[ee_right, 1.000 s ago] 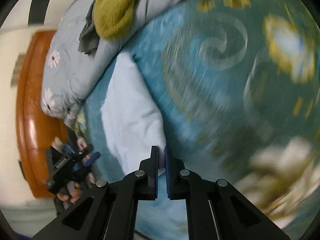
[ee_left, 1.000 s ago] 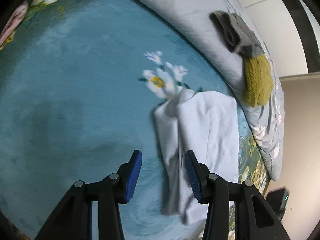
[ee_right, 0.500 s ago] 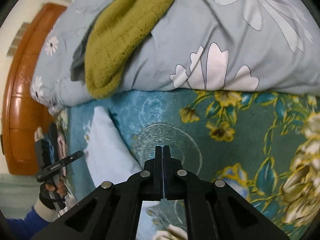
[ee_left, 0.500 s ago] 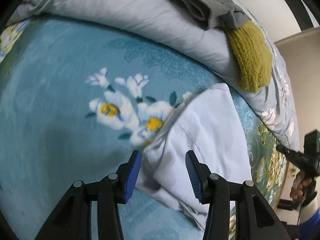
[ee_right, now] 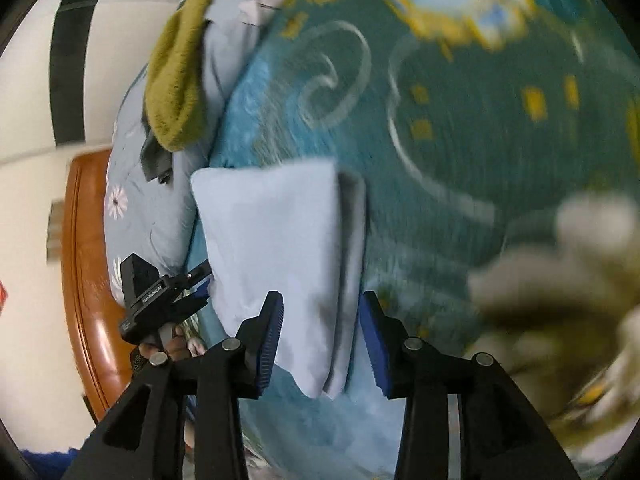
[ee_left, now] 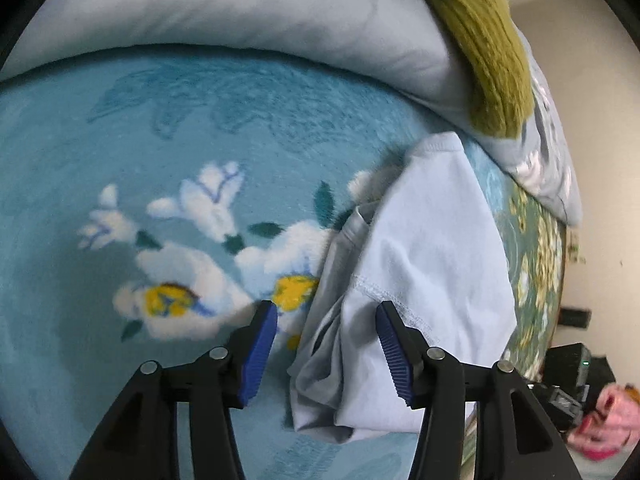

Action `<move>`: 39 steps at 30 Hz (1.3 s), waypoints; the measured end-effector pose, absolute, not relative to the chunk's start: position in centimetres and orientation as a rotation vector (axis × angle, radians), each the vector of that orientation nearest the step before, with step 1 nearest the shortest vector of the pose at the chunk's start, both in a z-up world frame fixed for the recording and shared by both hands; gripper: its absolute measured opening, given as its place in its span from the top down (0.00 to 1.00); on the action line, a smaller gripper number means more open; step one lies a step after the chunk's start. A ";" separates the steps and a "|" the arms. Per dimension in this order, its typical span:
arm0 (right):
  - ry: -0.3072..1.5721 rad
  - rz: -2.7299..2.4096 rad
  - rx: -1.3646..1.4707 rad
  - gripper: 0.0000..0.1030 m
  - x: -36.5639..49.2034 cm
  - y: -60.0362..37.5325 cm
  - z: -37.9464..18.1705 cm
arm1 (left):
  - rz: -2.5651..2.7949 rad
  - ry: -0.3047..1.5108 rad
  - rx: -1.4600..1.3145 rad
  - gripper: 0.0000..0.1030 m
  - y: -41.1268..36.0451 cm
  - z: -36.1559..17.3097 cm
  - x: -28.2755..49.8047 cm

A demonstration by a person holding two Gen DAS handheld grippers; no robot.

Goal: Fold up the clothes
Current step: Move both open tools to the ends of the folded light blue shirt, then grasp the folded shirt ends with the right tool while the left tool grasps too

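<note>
A pale blue garment [ee_left: 432, 264] lies folded on the teal flowered blanket [ee_left: 120, 152]. My left gripper [ee_left: 326, 354] hangs over its bunched near edge, jaws opening, cloth between the blue pads but not pressed. In the right wrist view the same garment [ee_right: 276, 232] lies as a folded rectangle. My right gripper [ee_right: 320, 346] straddles its near corner, jaws opening, the pads apart from the cloth. The left gripper's body [ee_right: 152, 300] shows at the garment's left side, held by a hand.
A grey flowered duvet [ee_left: 240, 24] is heaped along the far side of the bed, with an olive knitted garment [ee_left: 488, 60] and a dark grey one lying on it. A wooden bed frame [ee_right: 86, 264] and a cream wall stand at the left in the right wrist view.
My right gripper, shut half a second ago, has swung back over the garment and opened. My left gripper has moved closer to the garment's bunched edge and widened a little.
</note>
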State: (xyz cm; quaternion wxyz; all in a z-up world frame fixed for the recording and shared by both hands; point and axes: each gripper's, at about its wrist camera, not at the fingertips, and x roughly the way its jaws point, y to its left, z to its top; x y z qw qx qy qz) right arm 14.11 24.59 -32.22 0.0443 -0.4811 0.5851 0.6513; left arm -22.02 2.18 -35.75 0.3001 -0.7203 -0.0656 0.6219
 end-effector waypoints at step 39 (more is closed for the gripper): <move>1.658 2.131 -1.443 0.93 9.1 27.4 -31.1 | 1.478 -0.389 -1.842 0.71 5.9 -36.0 -19.6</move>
